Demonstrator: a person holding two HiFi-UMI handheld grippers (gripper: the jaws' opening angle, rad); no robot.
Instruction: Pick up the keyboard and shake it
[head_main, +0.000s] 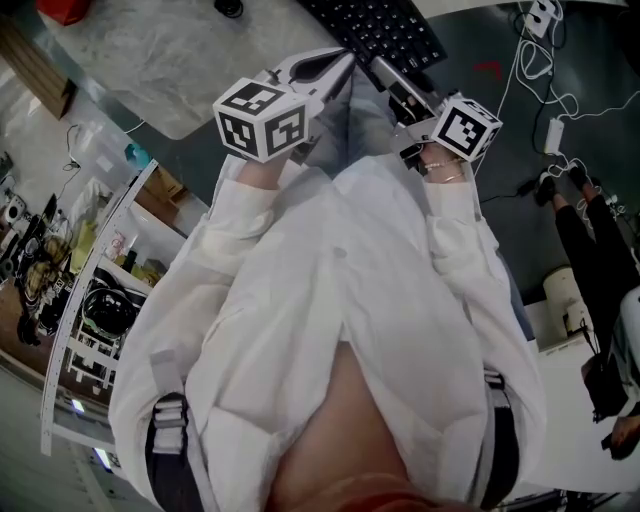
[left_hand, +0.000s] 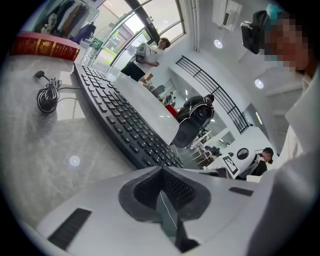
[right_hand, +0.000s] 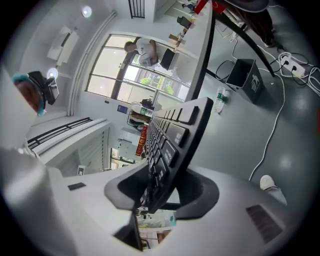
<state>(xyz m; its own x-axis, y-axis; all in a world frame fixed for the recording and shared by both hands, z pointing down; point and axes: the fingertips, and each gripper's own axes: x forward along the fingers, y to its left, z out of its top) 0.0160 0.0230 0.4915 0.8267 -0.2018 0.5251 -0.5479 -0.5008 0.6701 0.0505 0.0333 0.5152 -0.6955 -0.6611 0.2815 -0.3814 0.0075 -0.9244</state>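
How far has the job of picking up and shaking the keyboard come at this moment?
Done: the right gripper has its jaws closed on one end of the keyboard. In hand: only this grip; the keyboard appears to lie flat on the marble table, not yet lifted. The left gripper is shut and empty beside it. Left: lifting it and shaking it.
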